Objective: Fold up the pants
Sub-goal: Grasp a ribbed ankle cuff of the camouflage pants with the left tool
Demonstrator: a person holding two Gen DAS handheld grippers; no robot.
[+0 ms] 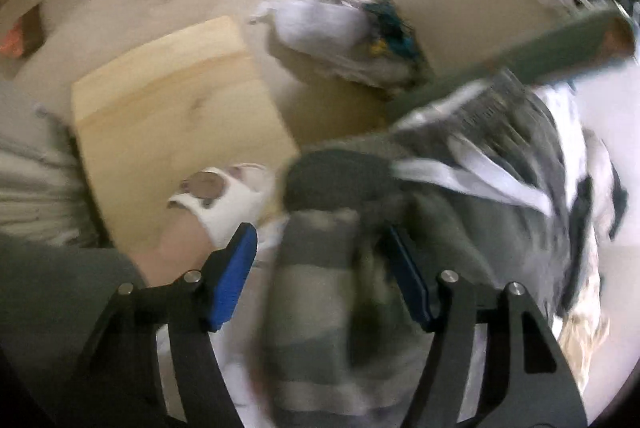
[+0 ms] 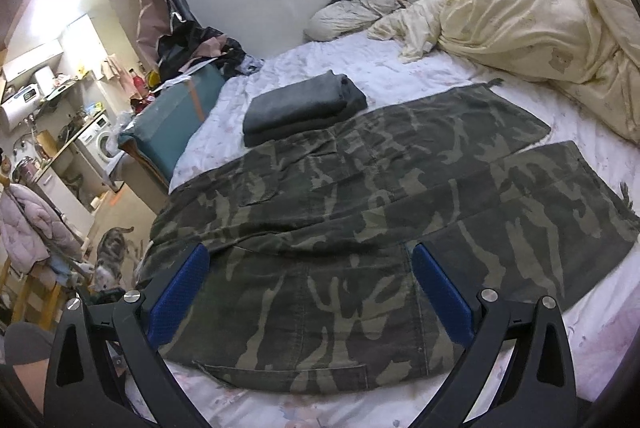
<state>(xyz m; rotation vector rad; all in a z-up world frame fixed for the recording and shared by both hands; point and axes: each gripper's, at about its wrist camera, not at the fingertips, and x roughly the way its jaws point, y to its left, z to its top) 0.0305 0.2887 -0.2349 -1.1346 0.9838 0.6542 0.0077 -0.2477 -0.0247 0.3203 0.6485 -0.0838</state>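
Note:
Camouflage pants [image 2: 360, 196] lie spread flat on the white bed sheet [image 2: 592, 292], both legs running toward the far right. My right gripper [image 2: 310, 292] hovers open over the waist end, and its blue pads [image 2: 180, 292] touch no cloth. The left wrist view is blurred. There my left gripper [image 1: 320, 280] points down at the bed edge, with a bunched fold of the camouflage pants [image 1: 316, 292] between its pads [image 1: 234, 276]. A strip of sheet shows between the left pad and the cloth, so it reads as open.
A folded grey garment [image 2: 304, 108] lies on the bed behind the pants, and a rumpled yellow duvet [image 2: 540, 40] is at the far right. A teal case [image 2: 176, 116] and a cat [image 2: 112, 256] are left of the bed. A person's slippered foot [image 1: 224, 204] stands by a wooden board [image 1: 172, 124].

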